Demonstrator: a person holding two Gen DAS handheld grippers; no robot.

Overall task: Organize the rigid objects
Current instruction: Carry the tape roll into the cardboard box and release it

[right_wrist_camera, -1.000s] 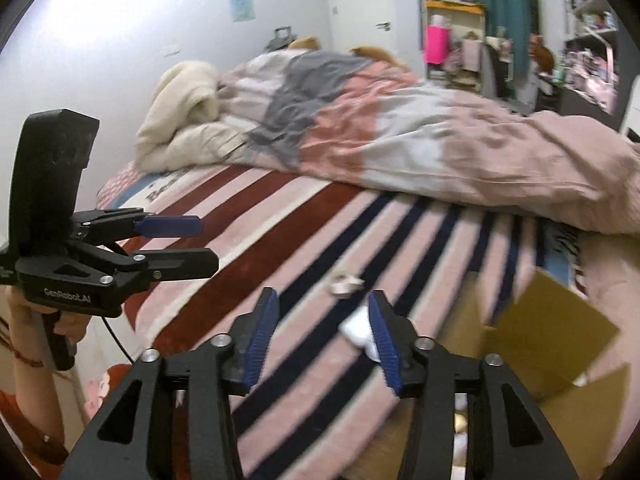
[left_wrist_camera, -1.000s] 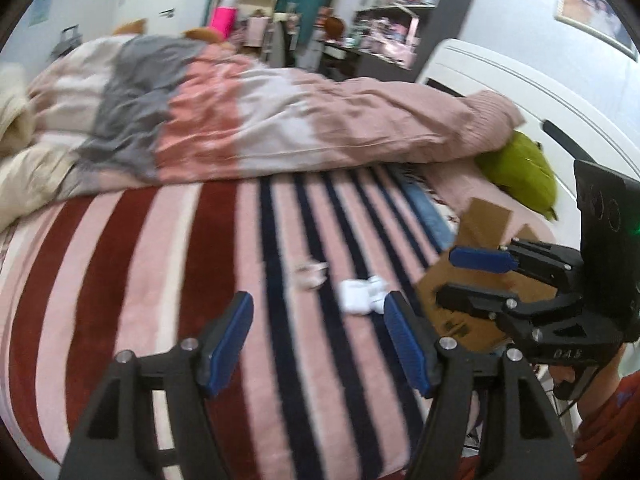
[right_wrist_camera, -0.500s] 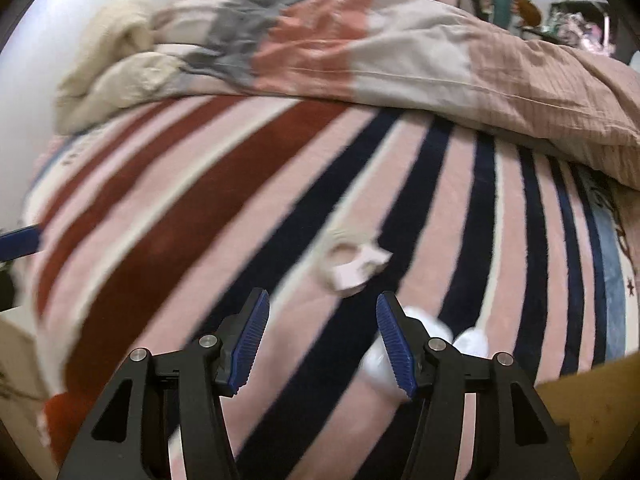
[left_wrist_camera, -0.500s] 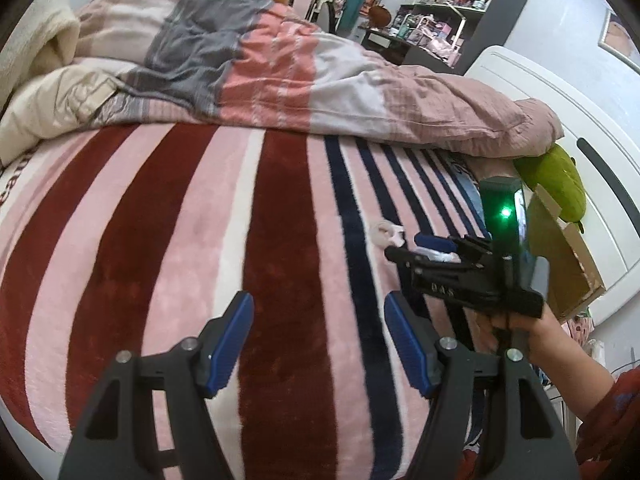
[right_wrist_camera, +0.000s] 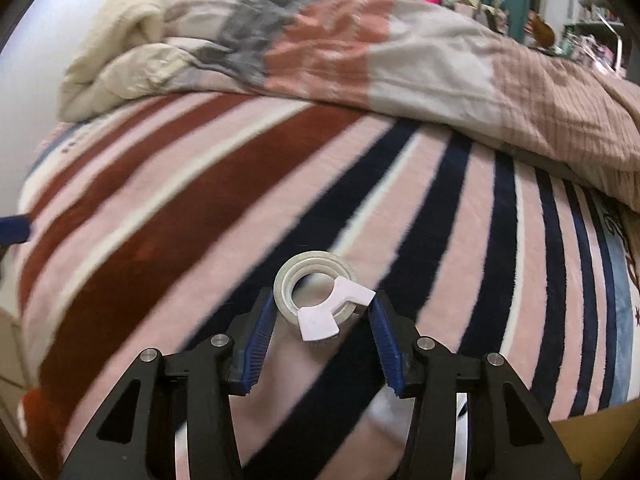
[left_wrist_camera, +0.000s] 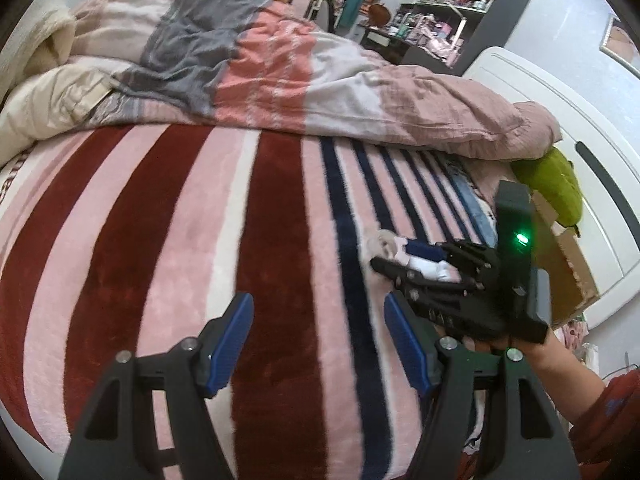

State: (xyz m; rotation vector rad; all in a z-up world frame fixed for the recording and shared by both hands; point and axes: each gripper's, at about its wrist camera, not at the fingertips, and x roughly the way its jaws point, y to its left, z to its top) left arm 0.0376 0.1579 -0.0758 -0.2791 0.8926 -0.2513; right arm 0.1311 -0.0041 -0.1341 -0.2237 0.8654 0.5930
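Left wrist view: the left gripper hangs released, ribbed blue pads apart over the plush striped blanket. At the right edge, the right gripper reaches a pale roll.

Right wrist view: the right gripper is closing, its pads flanking the glossy clear tape roll with white plastic dispenser tab, lying on the fleecy bed.

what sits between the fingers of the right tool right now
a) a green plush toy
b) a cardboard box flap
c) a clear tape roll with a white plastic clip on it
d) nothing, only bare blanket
c: in the right wrist view the tape roll with its white clip lies on the striped blanket between the closing fingers of the right tool.
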